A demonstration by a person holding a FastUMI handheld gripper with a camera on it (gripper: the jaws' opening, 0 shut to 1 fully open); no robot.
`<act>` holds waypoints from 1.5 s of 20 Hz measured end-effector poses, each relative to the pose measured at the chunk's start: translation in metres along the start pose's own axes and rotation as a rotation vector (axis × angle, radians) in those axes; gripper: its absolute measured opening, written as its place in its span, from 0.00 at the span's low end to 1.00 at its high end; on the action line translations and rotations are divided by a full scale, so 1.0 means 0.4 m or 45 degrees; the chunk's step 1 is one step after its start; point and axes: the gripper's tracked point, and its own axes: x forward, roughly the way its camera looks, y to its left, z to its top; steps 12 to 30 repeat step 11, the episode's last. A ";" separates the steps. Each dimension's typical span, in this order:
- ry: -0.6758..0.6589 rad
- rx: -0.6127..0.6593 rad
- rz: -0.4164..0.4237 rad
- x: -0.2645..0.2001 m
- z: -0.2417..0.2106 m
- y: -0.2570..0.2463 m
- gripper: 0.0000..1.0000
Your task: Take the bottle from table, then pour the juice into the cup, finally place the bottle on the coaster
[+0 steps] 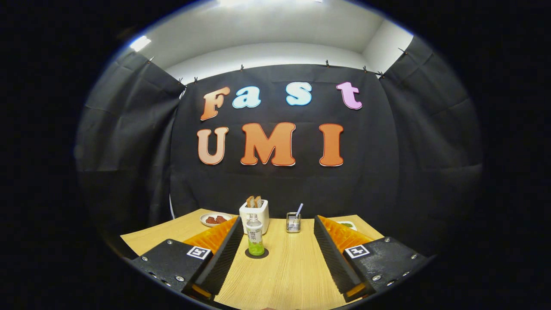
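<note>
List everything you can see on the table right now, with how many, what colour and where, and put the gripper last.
bottle: one, clear with green juice low inside and a white cap, upright on the coaster, just ahead of the left finger.
coaster: one, dark, round, under the bottle.
toaster: one, white, two brown slices sticking up, behind the bottle.
cup: one, clear glass with a straw or stirrer, beyond the fingers, right of the toaster.
plate: one, white, holding reddish food, far left of the toaster.
table: one, light wood.
gripper: one, jaws open wide, holding nothing.
</note>
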 end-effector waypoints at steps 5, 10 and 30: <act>-0.056 0.012 -0.050 -0.021 0.025 -0.034 0.97; -0.088 -0.013 -0.079 -0.040 0.027 -0.061 0.97; -0.087 -0.012 -0.086 -0.043 0.026 -0.067 0.97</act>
